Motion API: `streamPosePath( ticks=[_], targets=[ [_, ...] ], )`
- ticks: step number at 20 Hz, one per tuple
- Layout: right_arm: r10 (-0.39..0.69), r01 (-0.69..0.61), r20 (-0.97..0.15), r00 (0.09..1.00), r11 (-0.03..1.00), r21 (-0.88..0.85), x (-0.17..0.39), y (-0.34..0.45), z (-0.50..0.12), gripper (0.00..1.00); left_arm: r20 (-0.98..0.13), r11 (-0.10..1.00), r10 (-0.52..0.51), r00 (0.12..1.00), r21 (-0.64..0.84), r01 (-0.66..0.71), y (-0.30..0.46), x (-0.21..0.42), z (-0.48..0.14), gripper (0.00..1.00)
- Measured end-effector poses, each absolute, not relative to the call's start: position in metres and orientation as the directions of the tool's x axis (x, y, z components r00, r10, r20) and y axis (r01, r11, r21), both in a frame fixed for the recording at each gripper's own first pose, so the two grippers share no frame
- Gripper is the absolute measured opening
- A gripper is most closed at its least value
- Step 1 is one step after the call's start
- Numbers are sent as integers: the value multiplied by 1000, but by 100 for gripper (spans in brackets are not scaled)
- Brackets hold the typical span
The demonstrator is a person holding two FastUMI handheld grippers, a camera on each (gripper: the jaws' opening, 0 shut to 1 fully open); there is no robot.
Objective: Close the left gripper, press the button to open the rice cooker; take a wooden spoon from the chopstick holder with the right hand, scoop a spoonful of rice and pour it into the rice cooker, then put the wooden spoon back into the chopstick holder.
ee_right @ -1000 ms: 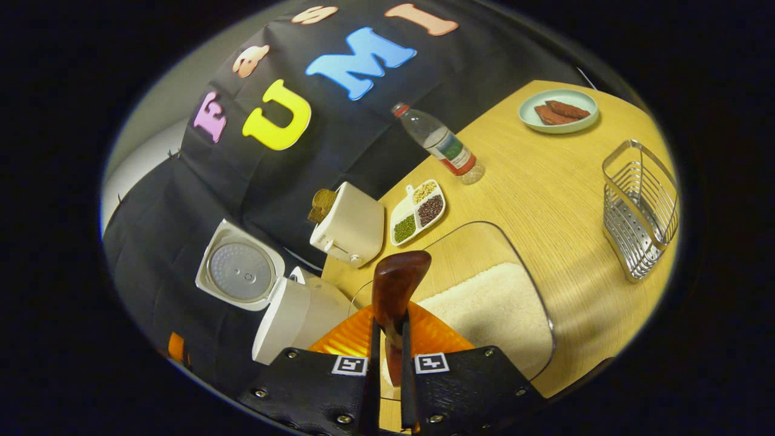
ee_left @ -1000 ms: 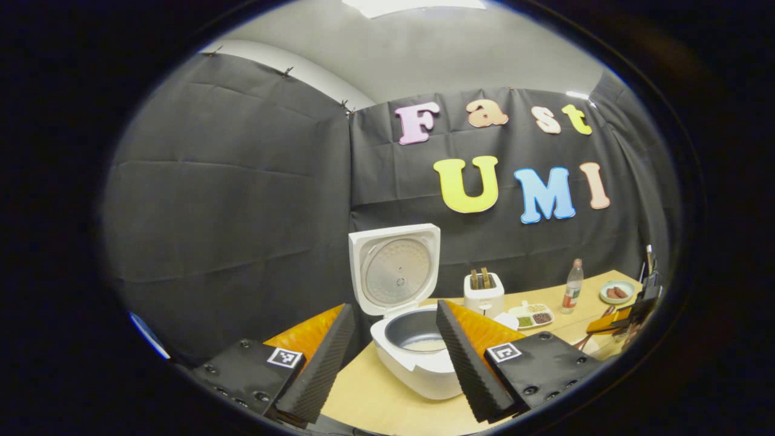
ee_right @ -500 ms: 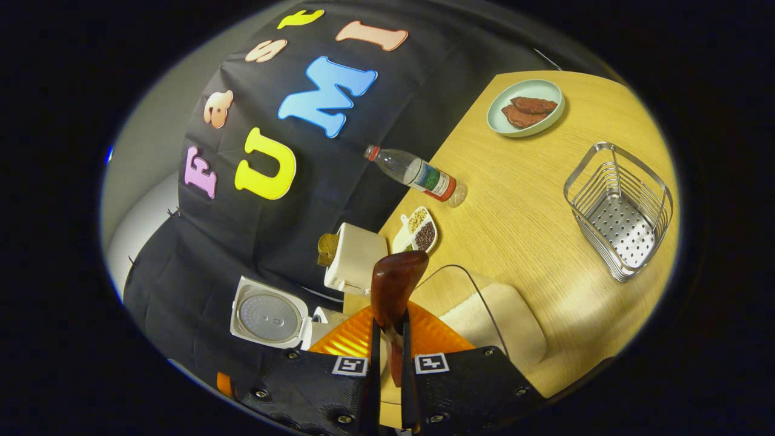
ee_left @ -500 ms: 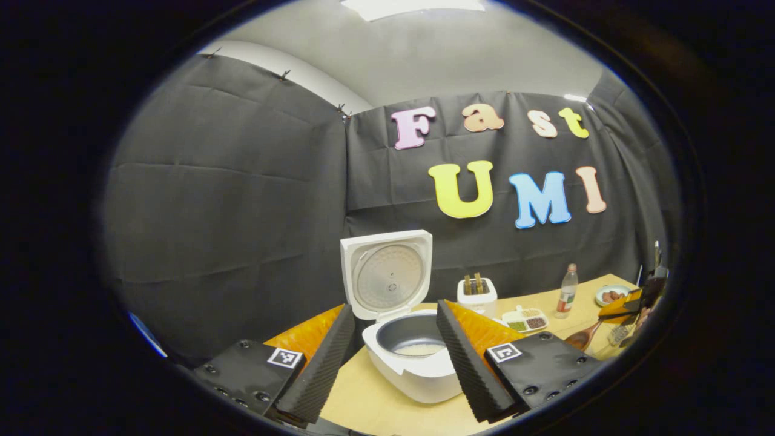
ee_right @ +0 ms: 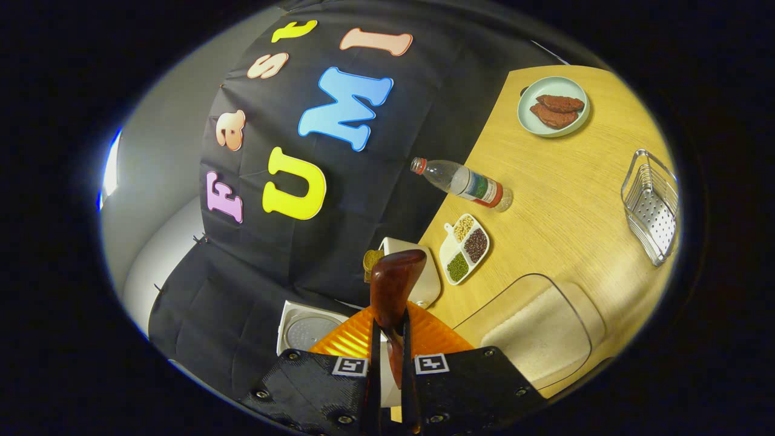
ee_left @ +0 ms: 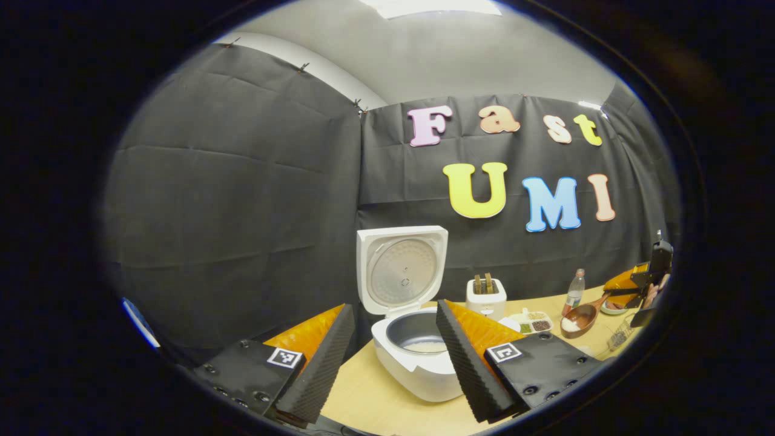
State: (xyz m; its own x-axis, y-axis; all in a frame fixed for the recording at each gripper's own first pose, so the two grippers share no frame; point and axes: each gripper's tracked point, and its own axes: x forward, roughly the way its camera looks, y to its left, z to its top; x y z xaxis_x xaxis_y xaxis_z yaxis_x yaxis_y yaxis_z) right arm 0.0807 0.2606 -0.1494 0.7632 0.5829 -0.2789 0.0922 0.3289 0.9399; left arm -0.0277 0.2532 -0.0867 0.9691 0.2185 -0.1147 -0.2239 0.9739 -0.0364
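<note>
**op:** Spoon status from my end: right gripper [ee_right: 387,369] has its jaws clamped tight on the handle of the wooden spoon [ee_right: 392,289], both fingers pressing it. In the left gripper view I can see the spoon's bowl [ee_left: 578,317] out at the right, up above the tabletop [ee_left: 375,399], with a white heap of rice in it

**reply:** and the cooker?

**op:** rice cooker [ee_left: 418,357] is sitting on the tabletop with its lid [ee_left: 401,270] standing straight up, and there's a bit of rice in the bottom of the inner pot. Left gripper [ee_left: 390,357] is empty, jaws spread wide, hanging in front of the cooker and touching nothing

**reply:** where's the spoon supposed to end up

**op:** chopstick holder [ee_right: 652,207], the wire basket at the far right of the right gripper view, well apart from the spoon. Rice container [ee_right: 539,333] is the clear tub just beside my right fingers. Toaster [ee_left: 485,295], the divided bean dish [ee_right: 464,248], a bottle [ee_right: 463,183] and a plate [ee_right: 553,109] are all lined up along the wall side
</note>
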Motion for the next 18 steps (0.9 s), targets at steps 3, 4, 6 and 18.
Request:
streamPosePath(
  ticks=[3, 4, 6, 18],
  targets=[
    [600, 90, -256, 758, 293, 952, 89, 283, -138, 14, -127, 965, 246, 961, -63, -255, 269, -34, -93, 95],
    [607, 87, -250, 754, 285, 955, 93, 290, -134, 14, -131, 961, 257, 958, -70, -267, 276, -37, -94, 95],
    [622, 78, -239, 745, 275, 958, 99, 308, -128, 14, -140, 954, 281, 950, -70, -292, 287, -43, -101, 95],
    [712, 19, -199, 673, 252, 968, 121, 411, -104, 14, -172, 926, 365, 915, -30, -375, 322, -75, -118, 95]
  ],
)
